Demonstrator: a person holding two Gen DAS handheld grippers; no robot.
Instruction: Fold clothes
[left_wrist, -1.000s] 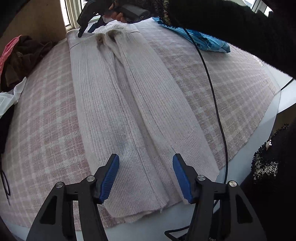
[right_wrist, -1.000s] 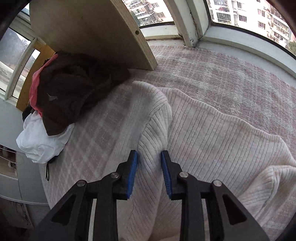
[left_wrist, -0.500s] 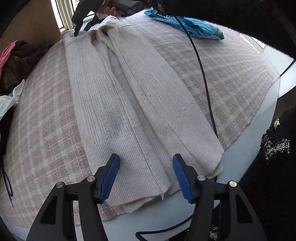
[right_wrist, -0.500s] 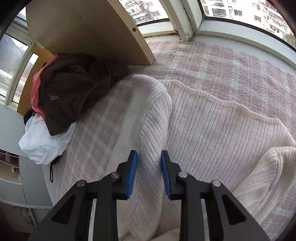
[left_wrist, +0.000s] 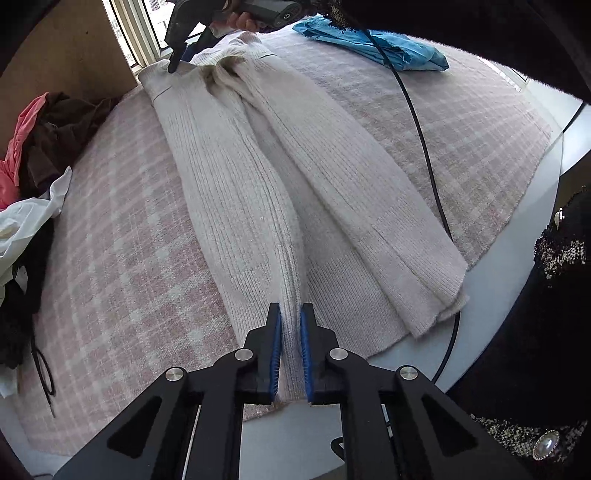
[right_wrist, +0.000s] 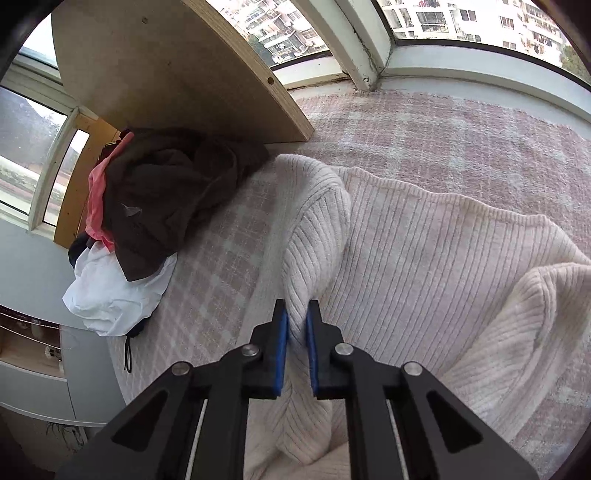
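The left gripper (left_wrist: 290, 345) has just been closing, and its blue fingers (left_wrist: 276, 350) now pinch a raised ridge of the cream ribbed sweater (left_wrist: 258, 177) at its near hem. The right gripper (right_wrist: 295, 347) has likewise just been closing; its fingers (right_wrist: 281, 350) clamp a fold of the same sweater (right_wrist: 424, 266) at the far end, near the shoulder. In the left wrist view the right gripper (left_wrist: 181, 55) appears at the sweater's far end, held by a hand (left_wrist: 240, 24). The sweater lies lengthwise, sleeves folded inward, on a pink checked cloth (left_wrist: 122, 258) covering the bench (left_wrist: 491, 295). A black cable (left_wrist: 424, 147) crosses the cloth beside the sweater. A heap of dark, pink and white clothes (right_wrist: 147, 214) sits at the cloth's edge, and a blue garment (left_wrist: 369, 44) lies beyond the sweater.
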